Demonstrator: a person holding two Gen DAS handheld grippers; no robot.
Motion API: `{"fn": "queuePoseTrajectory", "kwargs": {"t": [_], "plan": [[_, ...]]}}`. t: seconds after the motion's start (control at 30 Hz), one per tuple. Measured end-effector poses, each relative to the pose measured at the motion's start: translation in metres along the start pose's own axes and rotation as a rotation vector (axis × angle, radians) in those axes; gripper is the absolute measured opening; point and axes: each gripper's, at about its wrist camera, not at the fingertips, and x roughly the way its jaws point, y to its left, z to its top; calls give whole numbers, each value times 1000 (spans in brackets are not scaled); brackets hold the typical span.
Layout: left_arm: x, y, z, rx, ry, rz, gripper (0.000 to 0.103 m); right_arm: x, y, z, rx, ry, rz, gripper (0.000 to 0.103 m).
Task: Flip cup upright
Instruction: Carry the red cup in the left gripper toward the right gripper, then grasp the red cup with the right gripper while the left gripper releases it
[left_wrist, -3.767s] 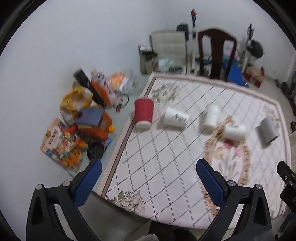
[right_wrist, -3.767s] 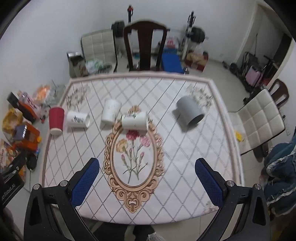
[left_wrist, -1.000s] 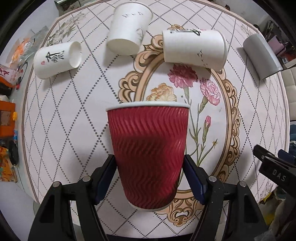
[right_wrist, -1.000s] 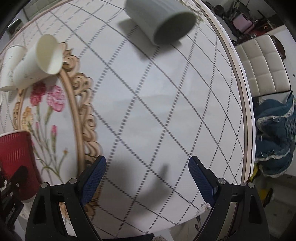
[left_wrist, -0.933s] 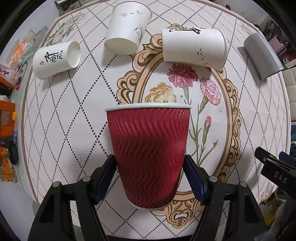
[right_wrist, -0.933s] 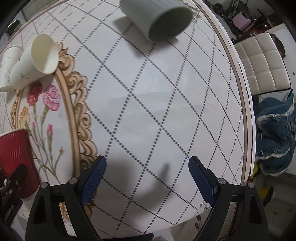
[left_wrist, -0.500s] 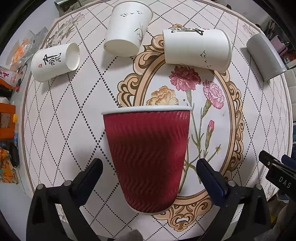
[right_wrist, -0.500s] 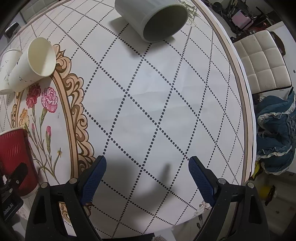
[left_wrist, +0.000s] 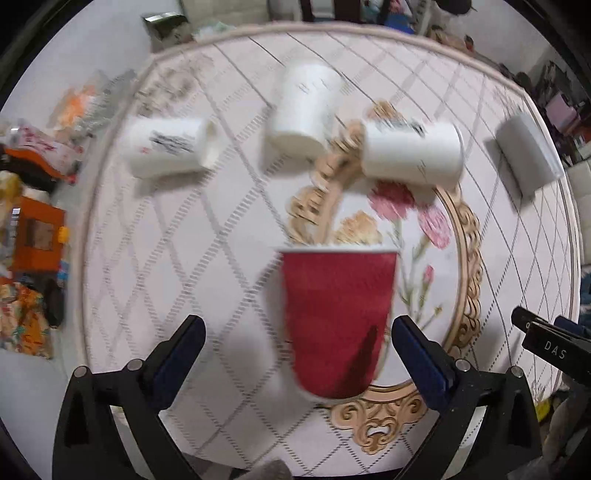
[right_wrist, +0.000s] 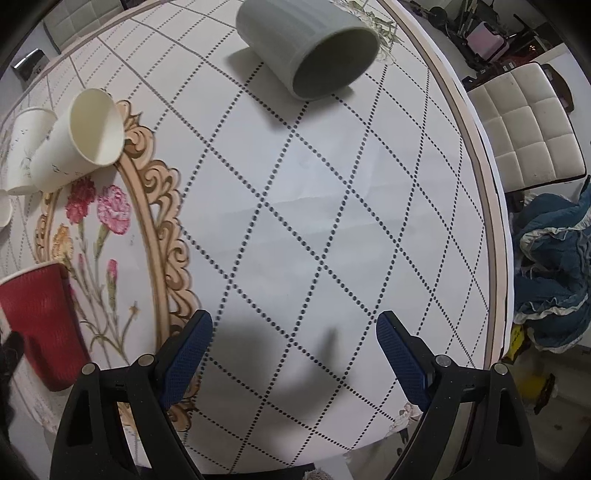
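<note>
A red ribbed paper cup (left_wrist: 336, 321) stands upright, mouth up, on the patterned tablecloth (left_wrist: 229, 258), and it also shows at the left edge of the right wrist view (right_wrist: 40, 321). My left gripper (left_wrist: 299, 343) is open, its blue pads apart on either side of the cup without touching it. My right gripper (right_wrist: 293, 343) is open and empty over bare cloth. Three white paper cups (left_wrist: 168, 146) (left_wrist: 303, 110) (left_wrist: 412, 151) lie on their sides behind. A grey cup (right_wrist: 308, 46) lies on its side, mouth toward me.
The tablecloth's rim (right_wrist: 487, 206) runs along the right. A white padded chair (right_wrist: 528, 129) and a blue cloth heap (right_wrist: 550, 266) lie beyond it. Boxes and bags (left_wrist: 33, 229) clutter the floor left of the table.
My left gripper has opened and let go of the red cup, then pulled back and up; the view is blurred with motion. The right gripper has drifted slightly toward the grey cup.
</note>
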Motion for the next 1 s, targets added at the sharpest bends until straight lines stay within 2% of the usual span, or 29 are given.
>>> {"fn": "queuePoseTrajectory", "kwargs": {"t": [0.17, 0.33, 0.57, 0.8, 1.0], "plan": [[-23, 43, 1, -61, -51, 102, 103, -21, 27, -2, -41, -19, 47, 92], [-16, 76, -11, -92, -34, 152, 103, -51, 77, -9, -109, -34, 121, 92], [2, 116, -26, -109, -7, 157, 103, -83, 156, -28, -232, -65, 154, 92], [18, 138, -32, -103, 8, 149, 103, -77, 197, -29, -279, -66, 113, 92], [32, 149, -33, -93, 23, 138, 103, -58, 215, -26, -298, -26, 95, 89]]}}
